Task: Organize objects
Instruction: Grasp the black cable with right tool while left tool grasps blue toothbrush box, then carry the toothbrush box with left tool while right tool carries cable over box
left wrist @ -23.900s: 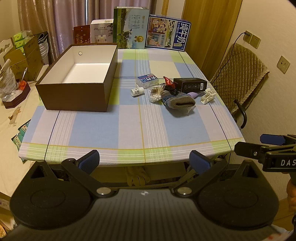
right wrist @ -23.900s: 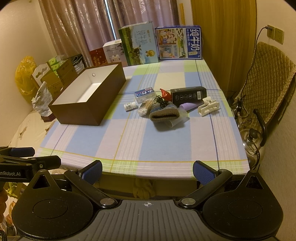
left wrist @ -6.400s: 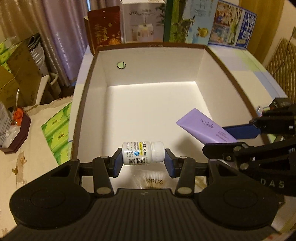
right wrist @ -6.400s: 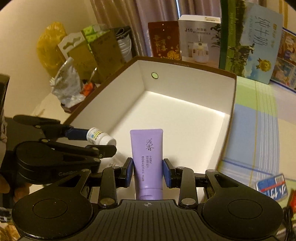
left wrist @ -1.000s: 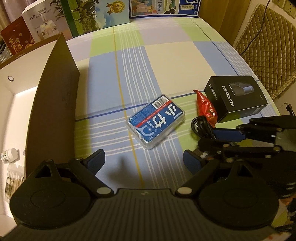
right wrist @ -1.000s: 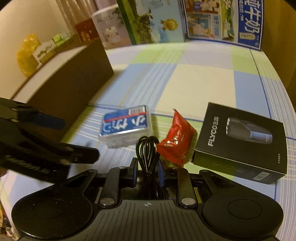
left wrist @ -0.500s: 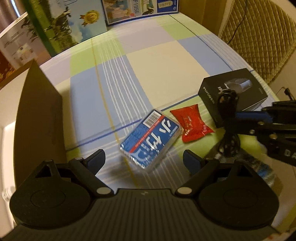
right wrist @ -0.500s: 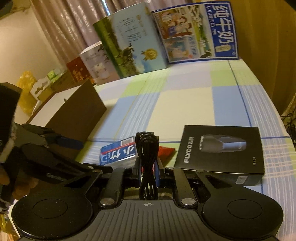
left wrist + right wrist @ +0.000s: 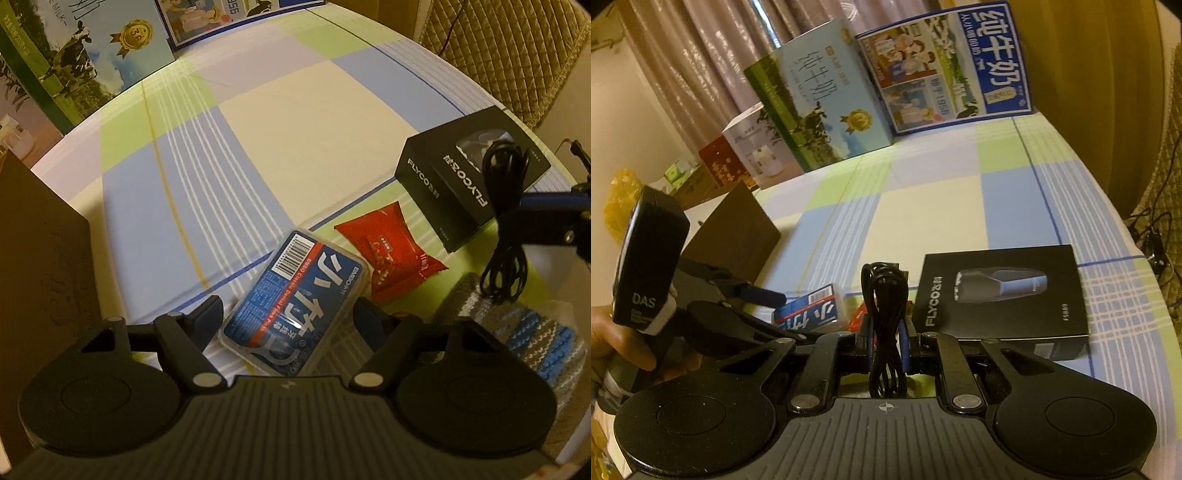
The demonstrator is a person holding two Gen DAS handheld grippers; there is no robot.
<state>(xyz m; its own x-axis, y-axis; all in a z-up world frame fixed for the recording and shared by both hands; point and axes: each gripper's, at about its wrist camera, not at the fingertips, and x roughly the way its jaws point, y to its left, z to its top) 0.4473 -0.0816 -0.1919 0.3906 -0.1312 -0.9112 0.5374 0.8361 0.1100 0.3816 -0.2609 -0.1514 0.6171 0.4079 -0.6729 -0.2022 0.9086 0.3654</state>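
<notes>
Checked tablecloth [image 9: 314, 110], clutter beside brown box [image 9: 738, 229].
Left gripper [image 9: 290, 314] fingers apart, straddling floss case [image 9: 295, 306] for pickup; right gripper [image 9: 886, 332] clamped on cable [image 9: 884, 325], lifted clear.

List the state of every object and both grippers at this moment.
Left gripper: open, jaws either side of the floss pick box.
Floss pick box: flat on table.
Right gripper: shut on black cable.
Black cable: coiled, held.
Red packet: on table.
Black FLYCO box: closed, lying flat.

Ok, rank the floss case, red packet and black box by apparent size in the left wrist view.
1. Floss case, though it lies nearest the camera.
2. Black box.
3. Red packet.
</notes>
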